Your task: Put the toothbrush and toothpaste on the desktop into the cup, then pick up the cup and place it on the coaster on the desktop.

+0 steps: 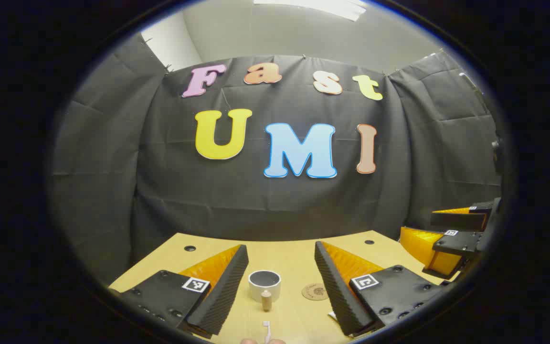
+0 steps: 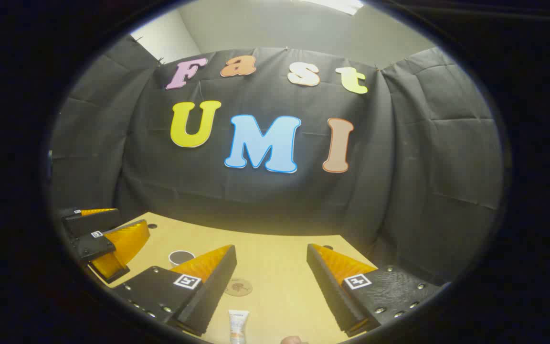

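while both tools hang above the near edge of the surface point(image 1: 294, 258) with nothing between their fingers, the task looks not yet begun. in the left gripper view the left tool point(image 1: 282, 286) stands wide open and empty, and between its fingers runs a line of things: nearest, at the bottom edge, the toothbrush point(image 1: 266, 330) lies on the wood with its white head toward the camera; a little past it sits a small brown knob-like piece point(image 1: 266, 301), too small to tell what it is; just beyond that stands the white cup point(image 1: 264, 284), upright and empty as far as can be seen. the round brown coaster point(image 1: 315, 291) lies flat to the right of the cup, near but apart. that spread seems made so the left tool meets the brush first with the cup straight ahead.

in the right gripper view the right tool point(image 2: 271, 286) is equally wide open and holds nothing. the toothpaste point(image 2: 238, 325) lies at the bottom edge between its fingers, likely that tool's share. farther on, the coaster lies flat and the cup peeks from behind the left finger.

each tool probably waits open because a low, lying thing needs a wide straddle before closing.
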A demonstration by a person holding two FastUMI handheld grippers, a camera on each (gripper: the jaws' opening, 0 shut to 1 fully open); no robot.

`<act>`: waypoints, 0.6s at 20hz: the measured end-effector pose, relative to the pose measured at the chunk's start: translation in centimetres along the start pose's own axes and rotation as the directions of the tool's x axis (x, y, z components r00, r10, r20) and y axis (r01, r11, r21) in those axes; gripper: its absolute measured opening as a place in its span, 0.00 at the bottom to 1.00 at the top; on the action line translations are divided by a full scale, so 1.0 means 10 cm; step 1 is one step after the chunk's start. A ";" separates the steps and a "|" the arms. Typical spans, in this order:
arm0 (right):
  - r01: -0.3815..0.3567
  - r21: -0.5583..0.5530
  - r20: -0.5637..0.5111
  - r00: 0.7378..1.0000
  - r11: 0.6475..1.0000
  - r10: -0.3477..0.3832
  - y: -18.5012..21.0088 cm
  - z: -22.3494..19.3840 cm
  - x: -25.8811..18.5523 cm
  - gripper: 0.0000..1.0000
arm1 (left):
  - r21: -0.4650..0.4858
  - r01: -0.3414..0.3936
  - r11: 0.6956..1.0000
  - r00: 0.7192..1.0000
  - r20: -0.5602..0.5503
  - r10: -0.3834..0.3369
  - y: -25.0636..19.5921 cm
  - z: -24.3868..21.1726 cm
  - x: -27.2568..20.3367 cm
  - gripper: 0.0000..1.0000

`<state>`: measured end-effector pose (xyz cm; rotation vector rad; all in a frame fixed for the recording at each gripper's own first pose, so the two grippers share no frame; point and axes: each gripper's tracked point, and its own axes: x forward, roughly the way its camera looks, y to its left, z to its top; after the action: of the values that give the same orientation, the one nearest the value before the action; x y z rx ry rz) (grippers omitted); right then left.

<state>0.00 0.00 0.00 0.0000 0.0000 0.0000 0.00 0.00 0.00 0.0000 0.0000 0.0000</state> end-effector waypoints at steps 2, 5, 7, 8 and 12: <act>0.000 -0.007 -0.003 1.000 1.000 0.000 0.01 -0.02 0.00 0.93 | -0.032 0.008 0.999 1.000 -0.017 -0.009 -0.05 -0.02 -0.01 0.92; -0.008 -0.007 -0.003 1.000 1.000 0.008 0.02 -0.03 -0.02 0.93 | -0.051 -0.002 0.999 0.999 -0.046 -0.001 -0.06 -0.07 -0.03 0.92; -0.016 0.001 -0.004 1.000 1.000 0.016 0.03 -0.03 0.00 0.93 | -0.045 -0.007 0.999 0.999 -0.048 0.005 -0.04 -0.08 -0.03 0.92; -0.019 0.002 -0.007 1.000 1.000 0.019 0.05 -0.03 0.00 0.93 | -0.038 -0.009 0.999 0.999 -0.046 0.007 -0.02 -0.07 -0.03 0.92; -0.039 0.014 -0.026 0.999 0.999 0.039 0.09 -0.08 0.01 0.93 | -0.042 -0.009 0.999 0.998 -0.061 0.007 -0.03 -0.12 -0.04 0.92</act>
<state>0.14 0.92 -0.83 0.0140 0.0258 0.0392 -0.41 -0.32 -1.15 -0.0423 0.0610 0.0082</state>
